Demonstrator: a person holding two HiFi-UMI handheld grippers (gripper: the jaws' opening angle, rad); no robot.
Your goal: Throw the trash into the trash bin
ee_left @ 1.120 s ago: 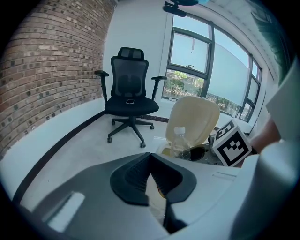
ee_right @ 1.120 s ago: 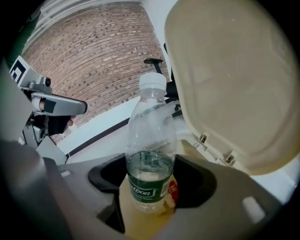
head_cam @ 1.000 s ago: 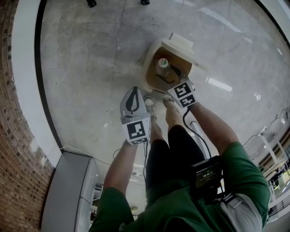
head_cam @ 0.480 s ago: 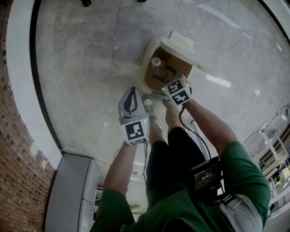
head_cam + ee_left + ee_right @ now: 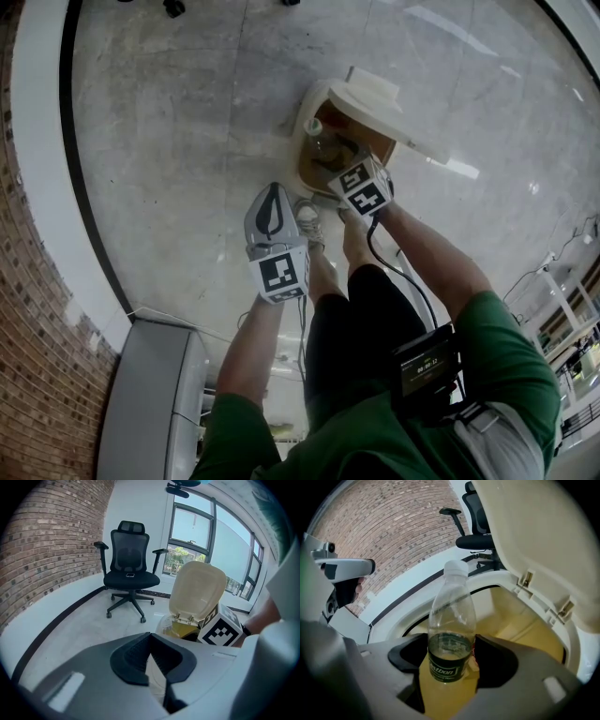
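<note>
Over the mouth of the trash bin [image 5: 302, 152], toward 12 o'clock from the person's shoes [image 5: 309, 223], the right gripper [image 5: 339, 161] has its jaws clamped on the lower body of a clear plastic bottle [image 5: 450, 620]. The lid [image 5: 384, 94] stands raised, and the yellow interior shows beneath the bottle. The left gripper [image 5: 279, 187], at 7 o'clock from the bin, has its jaws drawn together on nothing.

Assessment: carrying and positioning appear complete. The bottle is not yet dropped, so release into the bin remains.

Orientation: in the right gripper view the bottle's long axis is upright, white cap at 12 o'clock. In the head view the cap points to about 11 o'clock, away from the person
</note>
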